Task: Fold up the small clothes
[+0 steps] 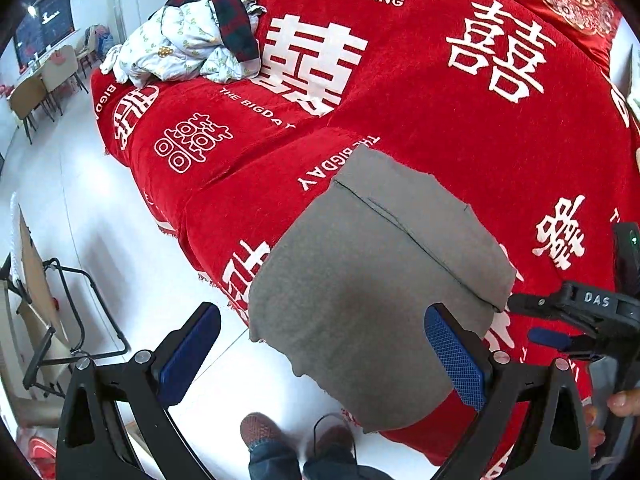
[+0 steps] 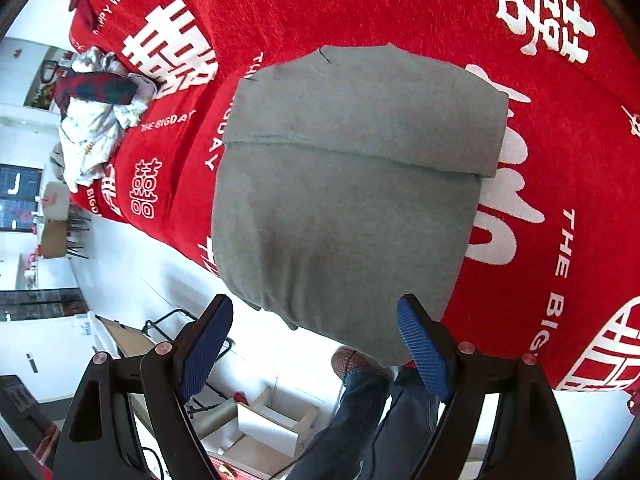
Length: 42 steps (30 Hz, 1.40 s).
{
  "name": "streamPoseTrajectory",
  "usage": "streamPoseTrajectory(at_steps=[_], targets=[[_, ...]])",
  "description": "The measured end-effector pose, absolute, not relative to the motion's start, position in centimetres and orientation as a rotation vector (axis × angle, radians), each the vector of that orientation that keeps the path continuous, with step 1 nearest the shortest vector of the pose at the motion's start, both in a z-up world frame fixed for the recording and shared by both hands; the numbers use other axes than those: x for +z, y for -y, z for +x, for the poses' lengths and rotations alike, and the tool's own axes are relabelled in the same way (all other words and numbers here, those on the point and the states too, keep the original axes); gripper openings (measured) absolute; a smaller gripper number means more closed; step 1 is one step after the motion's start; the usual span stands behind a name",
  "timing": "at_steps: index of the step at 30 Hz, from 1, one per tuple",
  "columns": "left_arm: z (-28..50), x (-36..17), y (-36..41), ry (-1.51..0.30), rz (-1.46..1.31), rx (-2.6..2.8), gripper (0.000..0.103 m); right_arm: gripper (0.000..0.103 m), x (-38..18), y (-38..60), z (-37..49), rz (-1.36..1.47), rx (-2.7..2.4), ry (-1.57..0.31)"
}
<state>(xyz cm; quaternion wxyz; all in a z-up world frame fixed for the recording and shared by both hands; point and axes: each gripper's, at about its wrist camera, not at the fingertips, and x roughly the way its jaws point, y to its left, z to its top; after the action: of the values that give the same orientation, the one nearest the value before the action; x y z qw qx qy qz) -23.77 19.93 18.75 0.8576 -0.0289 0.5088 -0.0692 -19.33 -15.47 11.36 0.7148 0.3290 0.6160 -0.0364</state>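
Observation:
A grey garment [image 1: 372, 280] lies partly folded on the red wedding blanket [image 1: 440, 120], its near part hanging over the bed's front edge. It also shows in the right wrist view [image 2: 352, 200], with a folded flap across its far part. My left gripper [image 1: 324, 352] is open and empty, just in front of the garment's hanging edge. My right gripper [image 2: 316, 344] is open and empty, at the garment's lower edge. The right gripper also shows in the left wrist view [image 1: 536, 320], its tips beside the garment's right fold corner.
A pile of unfolded clothes [image 1: 192, 40] lies at the bed's far left corner, also in the right wrist view [image 2: 96, 120]. A red cushion [image 1: 568, 4] sits far right. The person's shoes [image 1: 296, 436] stand on the white floor. A black metal frame [image 1: 80, 320] stands left.

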Motion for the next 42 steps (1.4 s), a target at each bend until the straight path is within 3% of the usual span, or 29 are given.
streamPoseTrajectory(at_steps=[6, 14, 22, 31, 42], targets=[[-24.6, 17.0, -21.5, -1.129, -0.073, -0.135, 0.102, 0.087, 10.0, 16.2, -21.2, 0.778, -0.025, -1.346], [-25.7, 10.3, -27.1, -1.348, -0.111, -0.123, 0.102, 0.087, 6.8, 15.1, -24.3, 0.753, -0.038, -1.369], [-20.7, 4.9, -31.2, -1.442, 0.033, -0.217, 0.102, 0.087, 0.2, 12.0, -27.1, 0.892, -0.127, -1.395], [-15.7, -4.2, -30.0, -1.523, 0.209, -0.391, 0.102, 0.087, -8.9, 9.3, -32.4, 0.992, -0.201, -1.467], [-14.4, -13.8, -28.1, -1.586, 0.189, -0.473, 0.102, 0.087, -16.9, 8.6, -33.7, 1.063, -0.194, -1.437]])
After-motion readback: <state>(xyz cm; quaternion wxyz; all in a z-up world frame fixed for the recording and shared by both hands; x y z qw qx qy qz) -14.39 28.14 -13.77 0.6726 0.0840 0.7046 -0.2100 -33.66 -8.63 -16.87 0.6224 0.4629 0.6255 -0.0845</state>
